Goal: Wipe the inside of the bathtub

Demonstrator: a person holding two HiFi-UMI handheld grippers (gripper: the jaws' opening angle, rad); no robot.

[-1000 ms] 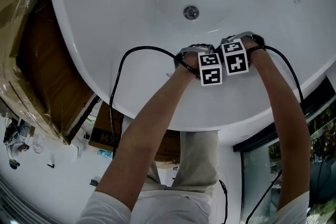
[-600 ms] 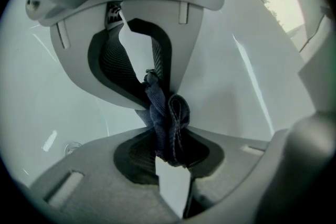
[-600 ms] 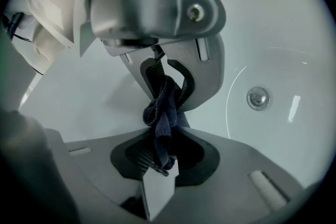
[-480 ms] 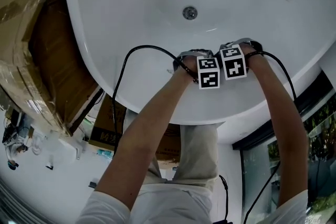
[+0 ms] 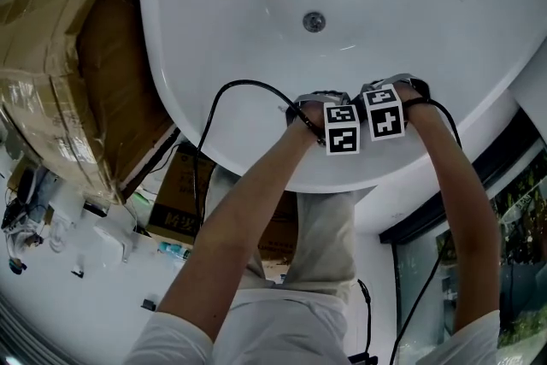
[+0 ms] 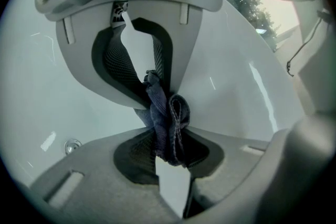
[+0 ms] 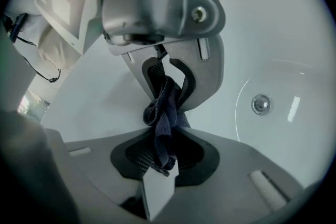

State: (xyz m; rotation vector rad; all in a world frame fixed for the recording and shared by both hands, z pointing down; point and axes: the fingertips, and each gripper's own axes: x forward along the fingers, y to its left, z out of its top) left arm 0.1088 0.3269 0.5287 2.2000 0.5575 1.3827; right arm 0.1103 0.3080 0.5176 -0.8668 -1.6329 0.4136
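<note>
Left hand-held gripper [image 6: 164,122], cloth [image 6: 173,115] lengthwise across jaws

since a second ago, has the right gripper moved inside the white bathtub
Yes. In the head view the right gripper has pulled away from the round metal drain, toward the white bathtub's near rim.

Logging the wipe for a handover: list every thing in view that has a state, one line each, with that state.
Left gripper: shut on the cloth.
Right gripper: shut on the cloth.
Cloth: bunched, pinched in both grippers' jaws.
Bathtub: no water showing inside.
Drain: plugged or not, cannot tell.
Cardboard box: wrapped in clear film.
</note>
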